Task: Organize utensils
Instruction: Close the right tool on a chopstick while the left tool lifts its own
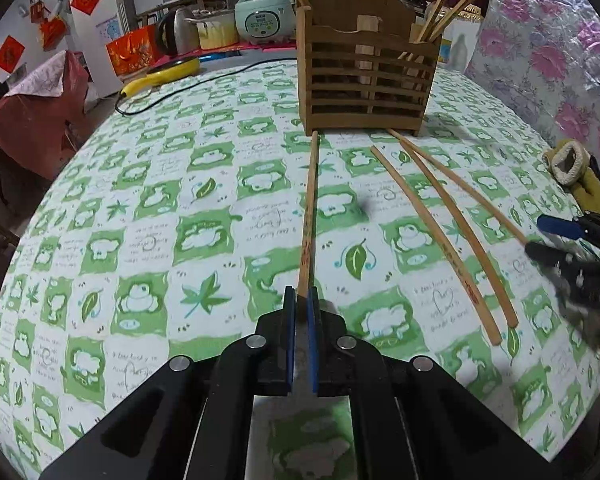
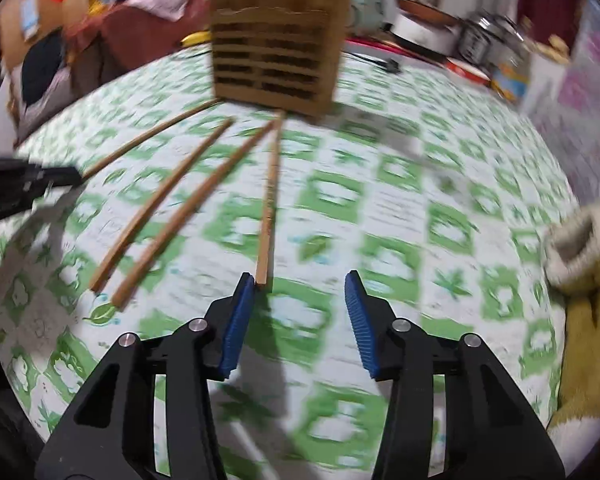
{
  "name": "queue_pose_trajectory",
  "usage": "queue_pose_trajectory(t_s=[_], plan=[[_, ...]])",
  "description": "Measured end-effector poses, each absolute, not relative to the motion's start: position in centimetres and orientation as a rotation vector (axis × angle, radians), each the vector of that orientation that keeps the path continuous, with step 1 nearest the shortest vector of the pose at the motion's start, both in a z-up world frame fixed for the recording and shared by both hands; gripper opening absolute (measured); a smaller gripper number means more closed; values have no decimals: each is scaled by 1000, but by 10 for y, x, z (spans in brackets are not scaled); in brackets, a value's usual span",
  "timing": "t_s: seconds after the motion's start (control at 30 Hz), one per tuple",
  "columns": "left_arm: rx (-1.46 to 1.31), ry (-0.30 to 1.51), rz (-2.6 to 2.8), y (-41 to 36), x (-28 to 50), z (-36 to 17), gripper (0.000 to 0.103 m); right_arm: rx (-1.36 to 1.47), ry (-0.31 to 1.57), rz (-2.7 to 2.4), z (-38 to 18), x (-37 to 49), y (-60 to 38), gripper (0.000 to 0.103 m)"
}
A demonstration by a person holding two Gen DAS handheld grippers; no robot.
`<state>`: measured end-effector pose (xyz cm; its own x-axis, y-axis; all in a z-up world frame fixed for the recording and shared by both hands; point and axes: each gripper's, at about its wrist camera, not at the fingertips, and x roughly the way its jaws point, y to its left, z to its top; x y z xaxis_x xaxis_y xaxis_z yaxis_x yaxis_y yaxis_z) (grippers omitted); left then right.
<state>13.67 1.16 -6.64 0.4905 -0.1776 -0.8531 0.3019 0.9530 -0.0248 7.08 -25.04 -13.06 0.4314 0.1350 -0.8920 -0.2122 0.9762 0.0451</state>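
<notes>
A wooden slatted utensil holder (image 1: 366, 80) stands at the far side of the table, with several chopsticks upright in its right compartment. My left gripper (image 1: 301, 294) is shut on the near end of one chopstick (image 1: 310, 208) that lies pointing at the holder. Three more chopsticks (image 1: 440, 236) lie to its right. My right gripper (image 2: 300, 280) is open, low over the cloth; the near end of a chopstick (image 2: 268, 204) lies by its left finger (image 2: 236, 320). The holder (image 2: 278, 56) is blurred in the right wrist view. The left gripper (image 2: 52, 178) shows at left there, and the right gripper (image 1: 540, 236) at right in the left wrist view.
The table carries a green and white patterned cloth (image 1: 160, 208). A yellow pan (image 1: 168, 72) and a black cable (image 1: 204, 80) lie at the back left, with a rice cooker (image 1: 264, 14) behind. A yellow plush slipper (image 2: 584, 256) lies at the right edge.
</notes>
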Motion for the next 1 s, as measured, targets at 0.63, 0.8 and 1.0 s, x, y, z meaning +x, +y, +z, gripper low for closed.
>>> queue_pose_trajectory(t_s=[0.63,0.8,1.0], plan=[[179,967,-328,-2,133,-59,6,40,1082,311,-128,73,-249,6],[174,864,-297,3,129,-15,6,41,944,289,-84,65,-255,6],[143,714,-287,0,142,59,6,63,735,279,-8,84,-258,6]])
